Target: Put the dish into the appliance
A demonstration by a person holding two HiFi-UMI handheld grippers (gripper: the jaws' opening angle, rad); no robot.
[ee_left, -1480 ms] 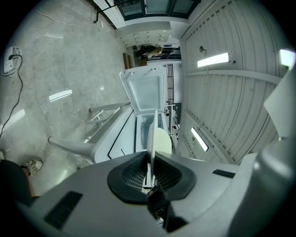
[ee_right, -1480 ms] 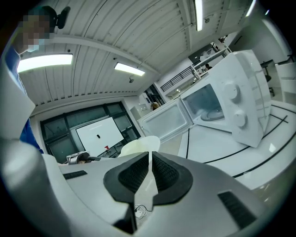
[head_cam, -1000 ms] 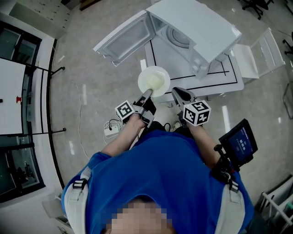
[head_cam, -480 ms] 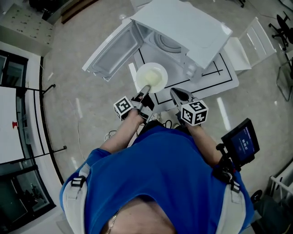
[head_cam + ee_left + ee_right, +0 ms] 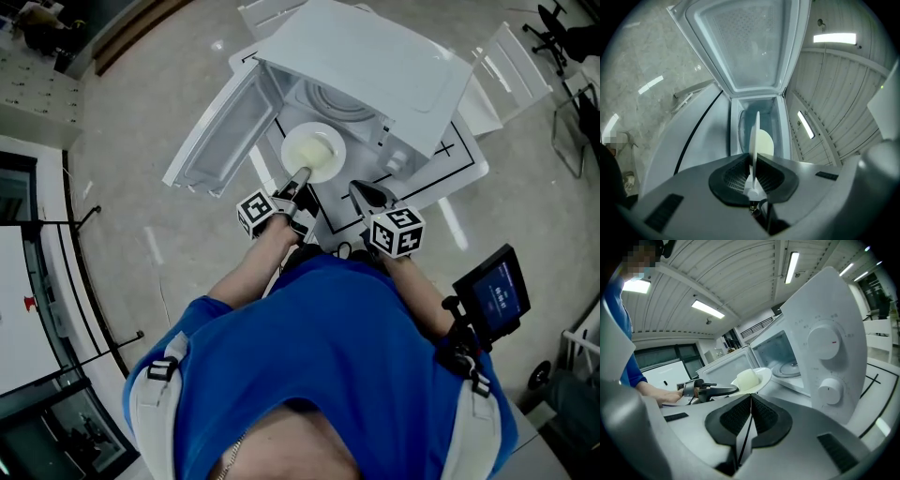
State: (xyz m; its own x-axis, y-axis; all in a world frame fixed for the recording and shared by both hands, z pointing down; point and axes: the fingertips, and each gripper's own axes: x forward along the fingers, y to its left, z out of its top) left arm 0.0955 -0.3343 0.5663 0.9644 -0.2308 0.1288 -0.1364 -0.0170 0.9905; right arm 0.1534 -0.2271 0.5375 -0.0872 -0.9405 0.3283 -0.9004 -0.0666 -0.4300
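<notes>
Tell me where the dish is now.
Head view, centre: the dish is gripped by its rim in the left gripper, right in front of the open microwave.

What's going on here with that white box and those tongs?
A person holds a two-jaw gripper in each hand. The left gripper is clamped on the rim of a white dish with a pale lump on it, at the mouth of the microwave, whose door stands open. The dish is not yet set down inside. The right gripper is shut and empty.
</notes>
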